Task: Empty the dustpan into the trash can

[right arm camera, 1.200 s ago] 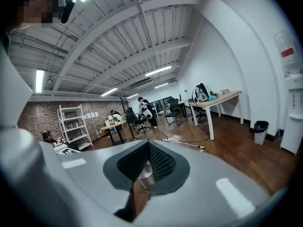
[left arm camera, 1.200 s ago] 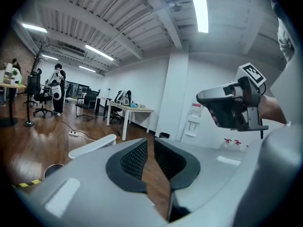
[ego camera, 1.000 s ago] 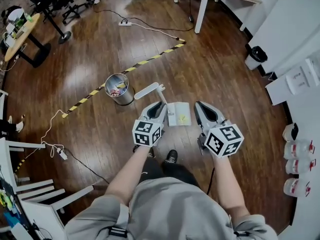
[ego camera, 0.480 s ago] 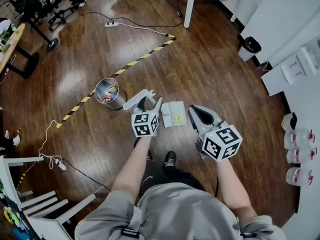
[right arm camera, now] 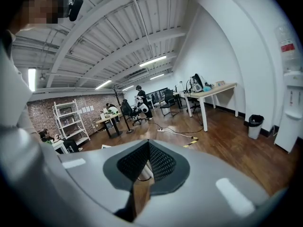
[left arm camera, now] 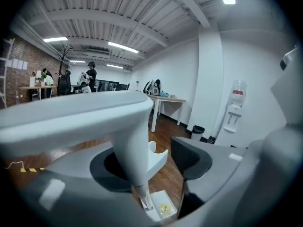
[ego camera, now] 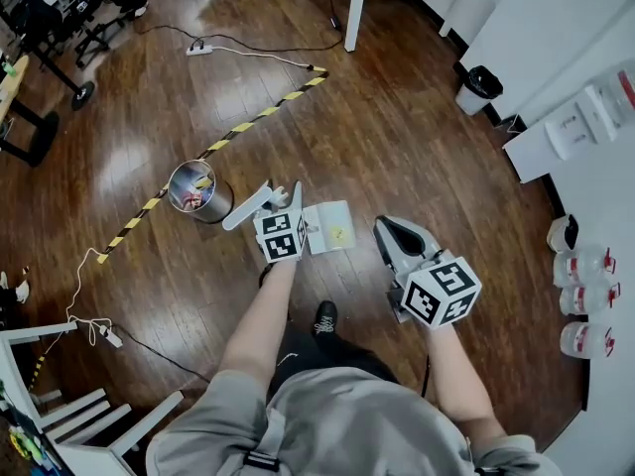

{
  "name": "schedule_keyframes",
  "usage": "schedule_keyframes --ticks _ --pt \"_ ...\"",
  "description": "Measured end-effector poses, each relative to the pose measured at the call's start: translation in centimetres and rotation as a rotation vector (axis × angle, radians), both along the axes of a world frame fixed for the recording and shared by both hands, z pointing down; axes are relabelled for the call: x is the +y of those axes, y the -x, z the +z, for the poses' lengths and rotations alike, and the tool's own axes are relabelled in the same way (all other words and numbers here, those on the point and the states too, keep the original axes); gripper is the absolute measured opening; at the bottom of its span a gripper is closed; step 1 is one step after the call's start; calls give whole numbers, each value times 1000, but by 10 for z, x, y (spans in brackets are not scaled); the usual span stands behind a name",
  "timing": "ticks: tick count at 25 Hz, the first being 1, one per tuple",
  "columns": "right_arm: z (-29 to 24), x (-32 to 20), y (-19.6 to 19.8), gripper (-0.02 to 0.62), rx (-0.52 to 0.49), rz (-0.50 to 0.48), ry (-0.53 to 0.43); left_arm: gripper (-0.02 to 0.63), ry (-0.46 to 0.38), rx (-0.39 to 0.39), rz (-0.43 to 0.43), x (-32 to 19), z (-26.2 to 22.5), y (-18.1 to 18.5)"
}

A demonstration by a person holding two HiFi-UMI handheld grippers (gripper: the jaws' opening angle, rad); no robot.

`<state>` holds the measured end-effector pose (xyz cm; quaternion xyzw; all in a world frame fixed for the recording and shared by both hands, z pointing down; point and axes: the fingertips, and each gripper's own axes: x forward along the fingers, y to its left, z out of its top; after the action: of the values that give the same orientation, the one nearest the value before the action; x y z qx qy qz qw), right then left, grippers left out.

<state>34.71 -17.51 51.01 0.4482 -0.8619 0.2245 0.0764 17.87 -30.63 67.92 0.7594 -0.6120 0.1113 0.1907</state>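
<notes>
A white long-handled dustpan (ego camera: 328,227) stands on the wooden floor with a yellow scrap in its pan (left arm camera: 161,208). Its upright handle (left arm camera: 131,145) ends in a wide top grip (ego camera: 248,204). My left gripper (ego camera: 284,195) is at that handle, and its jaws are closing. The post stands between them against the left pad, with a gap to the right pad (left arm camera: 190,158). The round metal trash can (ego camera: 191,190), with rubbish inside, stands on the floor just left of the handle. My right gripper (ego camera: 398,236) hovers to the right of the pan, shut and empty.
Yellow-black tape (ego camera: 238,126) runs across the floor behind the can. Cables and a power strip (ego camera: 195,49) lie farther back, near white table legs (ego camera: 354,8). A black bin (ego camera: 479,85) and water bottles (ego camera: 583,302) stand at the right, white chairs (ego camera: 60,405) at the lower left.
My left gripper has moved forward and down to the dustpan's handle, and its jaws now stand around the post. The right gripper shifted slightly.
</notes>
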Motion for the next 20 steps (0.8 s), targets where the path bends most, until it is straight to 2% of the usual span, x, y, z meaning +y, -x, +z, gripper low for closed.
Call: schedule_keyframes --ticks 4,13,20 --pt "3 -4 -4 -2 -4 4 3 151 -7 -48 20 -1 6 -2" --pt "5 -6 -11 -2 0 9 9 167 -31 -41 21 1 0 8" --pt "-2 -4 -12 -2 -7 4 -2 167 -102 -70 56 8 -47 12"
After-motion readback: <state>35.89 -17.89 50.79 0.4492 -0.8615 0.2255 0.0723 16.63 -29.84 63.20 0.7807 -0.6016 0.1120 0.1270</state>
